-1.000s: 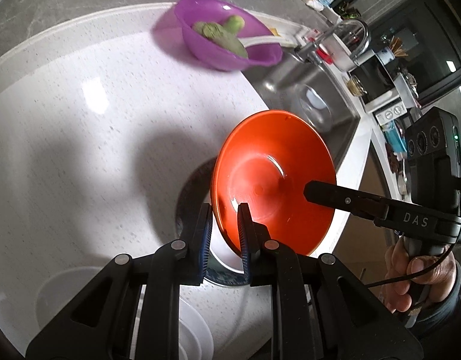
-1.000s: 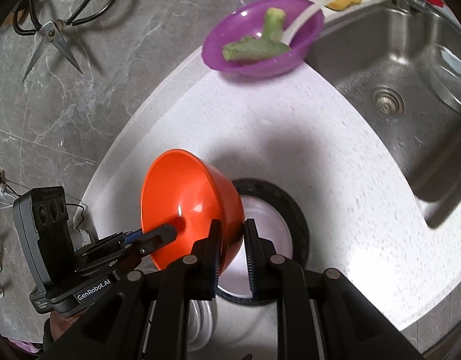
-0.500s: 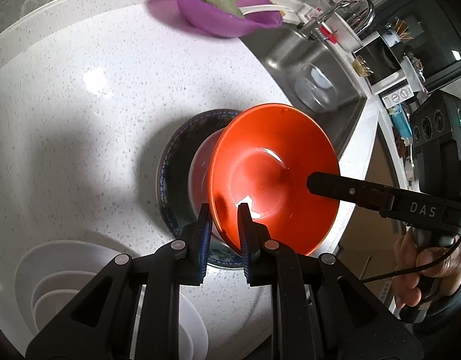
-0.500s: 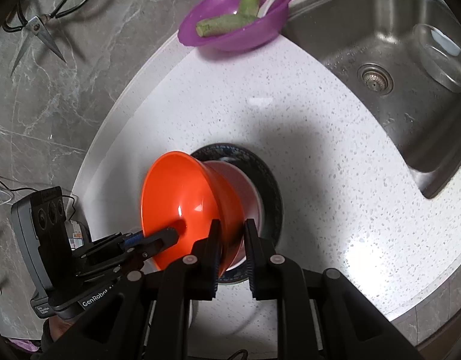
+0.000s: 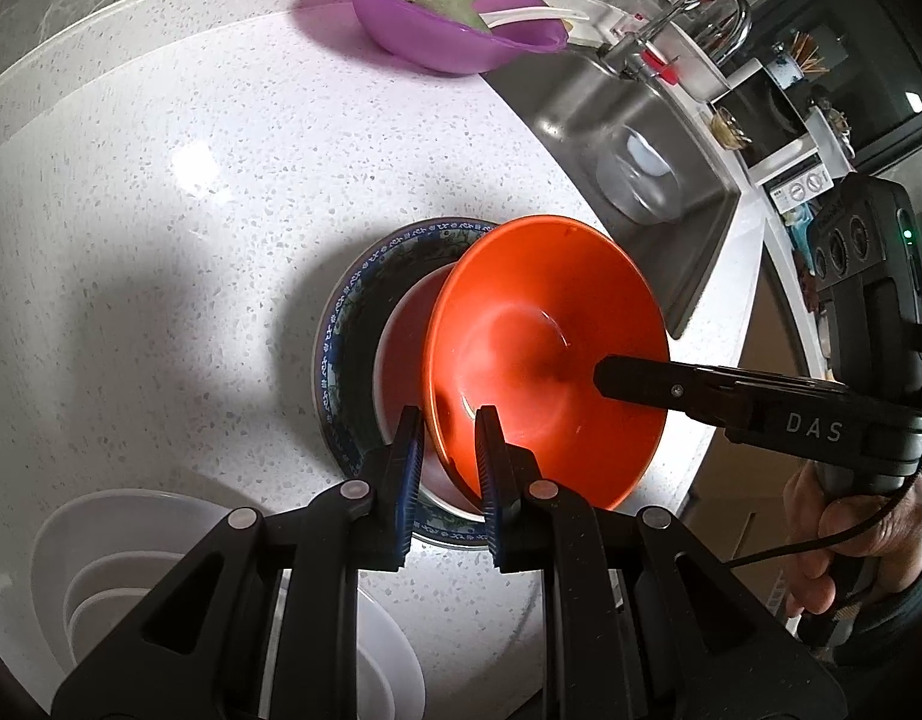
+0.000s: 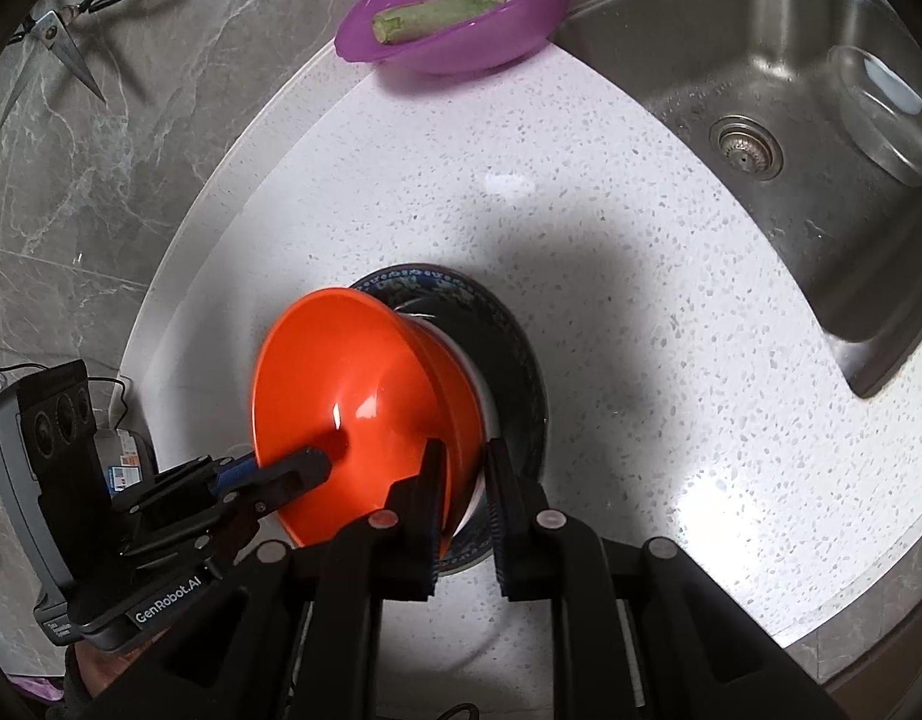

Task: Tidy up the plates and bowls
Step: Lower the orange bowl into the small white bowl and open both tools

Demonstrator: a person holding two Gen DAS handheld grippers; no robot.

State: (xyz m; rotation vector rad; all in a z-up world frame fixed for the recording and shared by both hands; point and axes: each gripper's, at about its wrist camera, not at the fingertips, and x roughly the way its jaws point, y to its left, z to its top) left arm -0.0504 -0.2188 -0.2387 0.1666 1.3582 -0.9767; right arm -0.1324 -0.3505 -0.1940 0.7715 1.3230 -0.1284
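White countertop (image 5: 161, 210) bears one orange bowl (image 5: 551, 354) gripped by two claws.

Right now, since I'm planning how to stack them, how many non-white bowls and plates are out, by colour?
Orange plastic bowl: 1
Purple plastic bowl: 1
Blue-patterned dark plate: 1
Clear glass bowl, in the steel sink: 1
Total: 4

The left gripper (image 5: 448, 456) and the right gripper (image 6: 466, 489) both have their fingers closed narrow, each pinching a rim. The right hand (image 5: 845, 531) grasps its handle.
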